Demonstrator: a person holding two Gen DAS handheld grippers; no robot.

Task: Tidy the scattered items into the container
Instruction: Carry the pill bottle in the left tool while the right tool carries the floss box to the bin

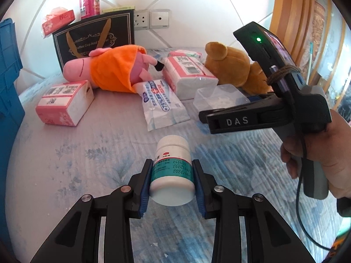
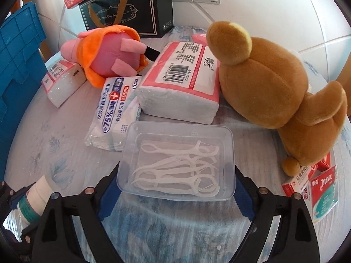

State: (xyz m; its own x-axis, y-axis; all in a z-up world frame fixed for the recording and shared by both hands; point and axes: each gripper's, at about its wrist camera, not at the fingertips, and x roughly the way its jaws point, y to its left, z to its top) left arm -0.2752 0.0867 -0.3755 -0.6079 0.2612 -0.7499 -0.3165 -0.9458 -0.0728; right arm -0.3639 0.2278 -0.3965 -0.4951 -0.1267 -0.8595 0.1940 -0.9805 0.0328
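Observation:
My left gripper is shut on a white pill bottle with a green label, held cap-forward just above the bedsheet. That bottle also shows at the lower left of the right wrist view. My right gripper straddles a clear plastic box of floss picks lying on the sheet, with its blue pads against the box's two short sides. From the left wrist view the right gripper points down at that box. The blue crate stands at the left edge.
On the bed lie a pink pig plush in orange, a brown bear plush, several tissue packs, a wet-wipe packet and red medicine boxes. A black gift bag leans on the tiled wall.

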